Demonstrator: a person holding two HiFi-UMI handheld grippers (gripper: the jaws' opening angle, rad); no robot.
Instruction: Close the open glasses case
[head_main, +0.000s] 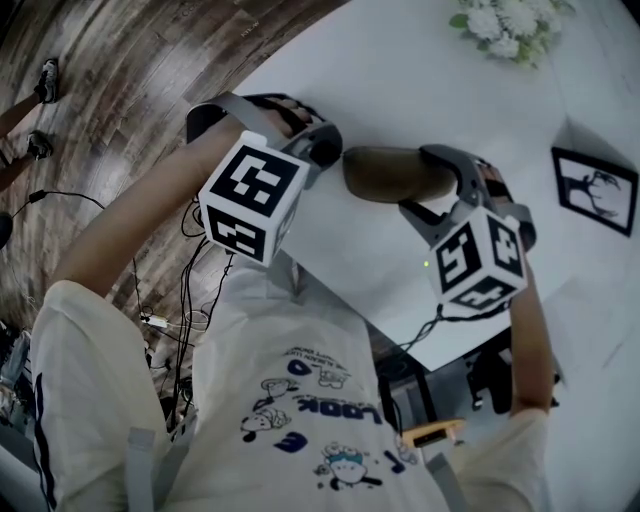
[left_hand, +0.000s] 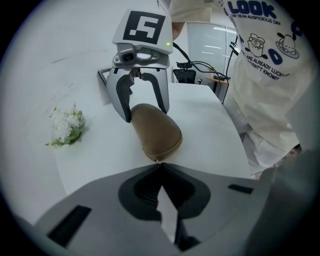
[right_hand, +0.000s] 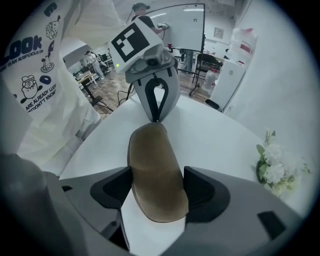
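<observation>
A brown glasses case lies on the white table with its lid down on its base. My left gripper is shut, and its tips meet right at the near end of the case, with nothing between them. My right gripper points steeply down over the other end. Its jaws stand wide on either side of the case, close along both flanks. In the right gripper view the left gripper shows at the case's far tip.
A small bunch of white flowers lies at the table's far side. A black picture frame stands to the right. The table's edge runs close to the person's body, with cables on the wooden floor below.
</observation>
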